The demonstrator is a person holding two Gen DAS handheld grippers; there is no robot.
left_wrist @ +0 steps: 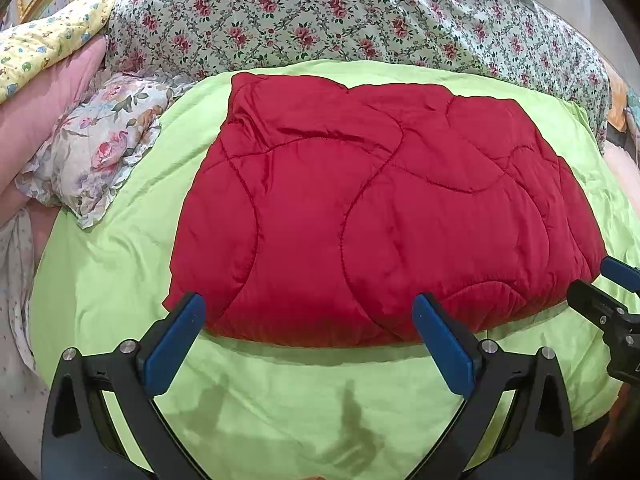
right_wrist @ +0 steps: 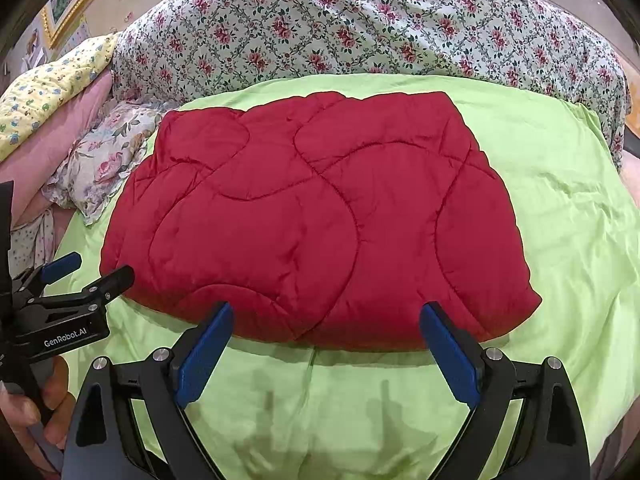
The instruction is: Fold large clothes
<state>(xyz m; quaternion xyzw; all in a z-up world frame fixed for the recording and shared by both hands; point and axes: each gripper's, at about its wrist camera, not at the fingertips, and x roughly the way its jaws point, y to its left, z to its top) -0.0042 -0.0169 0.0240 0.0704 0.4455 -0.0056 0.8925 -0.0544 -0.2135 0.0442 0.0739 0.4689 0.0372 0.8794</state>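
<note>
- Red quilted garment (left_wrist: 384, 224) is lying folded on the green sheet (left_wrist: 280, 400) on the bed.
- Left gripper (left_wrist: 308, 320) and right gripper (right_wrist: 326, 332) are hovering at its near edge, jaws spread wide, gripping nothing.
- Next fold: I'd be pinching both near corners evenly.

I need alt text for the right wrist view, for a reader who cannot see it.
A folded red quilt lies on a green sheet, with floral bedding behind. The open right gripper is at its near edge, holding nothing; the left gripper is at the left.

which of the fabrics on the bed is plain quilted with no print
The red quilted padded garment, folded on the lime green sheet. Its curved stitch lines and solid colour set it apart from the rose-print bedspread and floral pillow.
</note>
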